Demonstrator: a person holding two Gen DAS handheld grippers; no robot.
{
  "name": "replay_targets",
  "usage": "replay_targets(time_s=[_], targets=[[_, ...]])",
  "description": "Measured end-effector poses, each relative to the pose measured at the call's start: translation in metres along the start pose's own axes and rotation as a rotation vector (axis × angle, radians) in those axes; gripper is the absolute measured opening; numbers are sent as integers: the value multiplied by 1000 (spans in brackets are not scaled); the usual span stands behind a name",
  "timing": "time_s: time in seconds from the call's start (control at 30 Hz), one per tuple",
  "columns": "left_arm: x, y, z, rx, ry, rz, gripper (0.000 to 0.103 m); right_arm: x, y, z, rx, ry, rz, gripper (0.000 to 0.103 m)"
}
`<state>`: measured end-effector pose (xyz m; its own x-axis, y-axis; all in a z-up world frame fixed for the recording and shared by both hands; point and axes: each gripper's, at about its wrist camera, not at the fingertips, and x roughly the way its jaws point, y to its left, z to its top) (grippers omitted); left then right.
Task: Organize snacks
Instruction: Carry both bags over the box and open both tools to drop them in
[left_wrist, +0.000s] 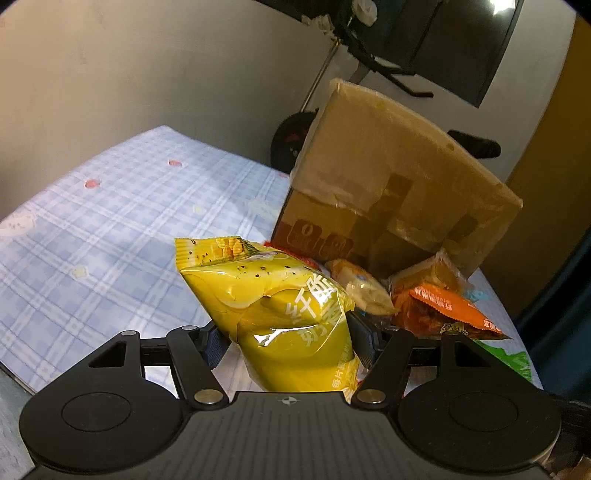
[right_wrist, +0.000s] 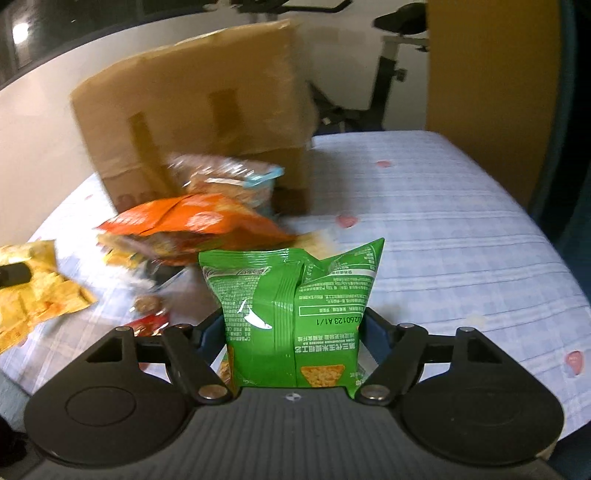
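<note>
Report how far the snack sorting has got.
Nothing looks sorted yet. In hand: the left gripper clamps a yellow foil snack bag; the right gripper clamps a green foil snack bag. Left: an orange packet and other wrapped snacks lie piled before the brown cardboard box on the blue checked cloth.

Yellow snack bag (left_wrist: 291, 317) and green snack bag (right_wrist: 295, 314) stand upright, pinched.

One cardboard box (right_wrist: 192, 110), one yellow packet (left_wrist: 280, 314), one green packet (right_wrist: 295, 314), one orange packet (right_wrist: 192, 221), and two pale wrapped snacks (left_wrist: 364, 288) beyond the left tool.
</note>
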<state>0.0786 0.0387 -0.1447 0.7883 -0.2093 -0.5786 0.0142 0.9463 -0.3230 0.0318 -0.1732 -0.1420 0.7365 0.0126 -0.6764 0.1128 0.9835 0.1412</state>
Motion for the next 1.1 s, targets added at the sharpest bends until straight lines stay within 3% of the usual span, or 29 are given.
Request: replay_targets(time_s=[0.3,0.47,0.83,1.1], targets=[[-26,-1,26,24,-92,-3,69,-27,-30,24,46,-128,-75,76],[-46,-3,50,46,-156,-18,69,-47,-38,50,67,-229,-71,76],[-77,-36,103,182,-340,-88,69,-78,-14,119,-40,-493,38,76],[-66,-75,120,292,-397,-141,69,-64,13,154,-100,-580,111,76]])
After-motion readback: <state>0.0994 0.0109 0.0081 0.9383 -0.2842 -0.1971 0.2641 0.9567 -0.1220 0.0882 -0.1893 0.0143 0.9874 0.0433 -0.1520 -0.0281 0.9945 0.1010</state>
